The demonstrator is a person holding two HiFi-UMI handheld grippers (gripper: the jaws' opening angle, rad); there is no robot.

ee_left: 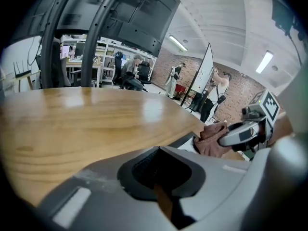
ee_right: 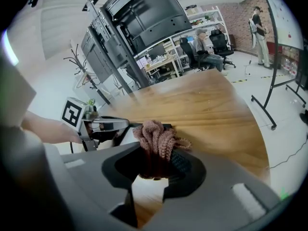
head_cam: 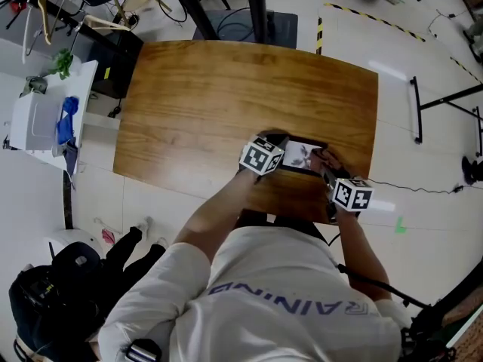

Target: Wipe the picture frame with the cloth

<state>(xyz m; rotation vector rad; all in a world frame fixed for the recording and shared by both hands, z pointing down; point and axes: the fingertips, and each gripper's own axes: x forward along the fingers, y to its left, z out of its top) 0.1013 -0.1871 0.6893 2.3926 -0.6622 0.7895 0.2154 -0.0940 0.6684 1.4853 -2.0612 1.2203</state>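
Note:
A small black-edged picture frame (head_cam: 303,157) lies flat near the front right edge of the wooden table (head_cam: 226,96). My left gripper (head_cam: 276,154) is at the frame's left end, and its jaws look shut on that edge of the frame (ee_left: 186,141). My right gripper (head_cam: 330,173) is shut on a bunched pinkish-brown knitted cloth (ee_right: 156,137), which rests on the frame's right part. The left gripper view shows the cloth (ee_left: 211,138) under the right gripper (ee_left: 240,133). The right gripper view shows the left gripper (ee_right: 120,125) just beyond the cloth.
A white side table (head_cam: 41,119) with a blue item stands to the left of the table. A dark backpack (head_cam: 45,296) lies on the floor at lower left. Black stand legs (head_cam: 445,100) are on the right. The table's front edge runs just below the frame.

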